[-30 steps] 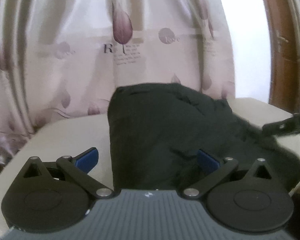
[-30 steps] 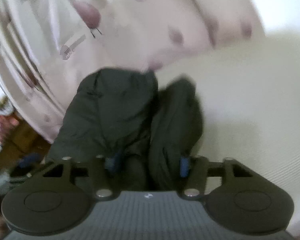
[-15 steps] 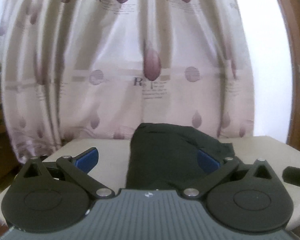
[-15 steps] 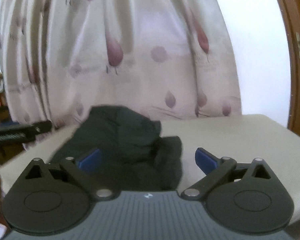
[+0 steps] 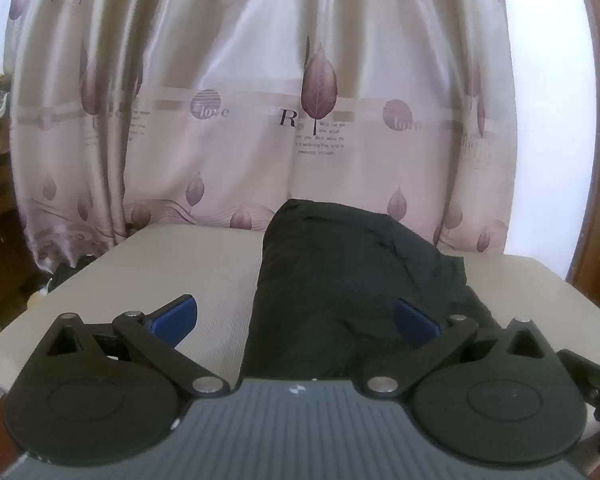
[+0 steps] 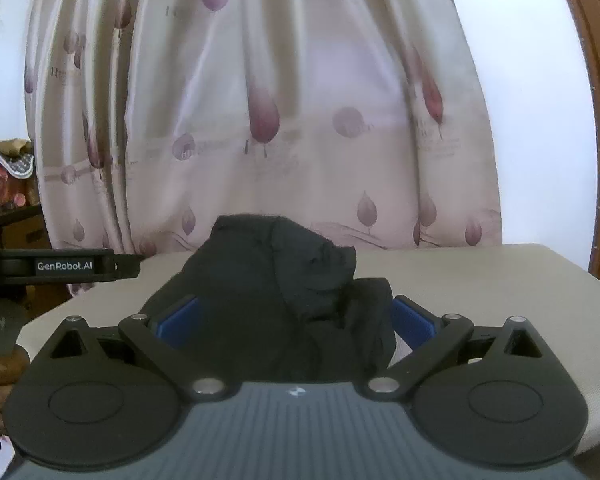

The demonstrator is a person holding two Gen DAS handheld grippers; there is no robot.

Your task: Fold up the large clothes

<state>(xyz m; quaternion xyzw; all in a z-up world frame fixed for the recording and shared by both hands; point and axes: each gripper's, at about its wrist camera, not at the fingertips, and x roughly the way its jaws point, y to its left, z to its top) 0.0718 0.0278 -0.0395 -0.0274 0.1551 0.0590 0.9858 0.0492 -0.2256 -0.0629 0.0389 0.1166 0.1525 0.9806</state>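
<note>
A black garment lies folded into a thick bundle on the beige table. It also shows in the right wrist view, lumpy on its right side. My left gripper is open and empty, held back from the near end of the bundle. My right gripper is open and empty, also drawn back near the table's front edge. The left gripper's body shows at the left of the right wrist view.
A pale curtain with purple leaf prints hangs just behind the table. A brown wooden door frame stands at the right. Cluttered shelves sit at the far left.
Both grippers have pulled back and risen from the garment. The right gripper, shut on the cloth a second ago, has let go and opened. The bundle rests on the table.
</note>
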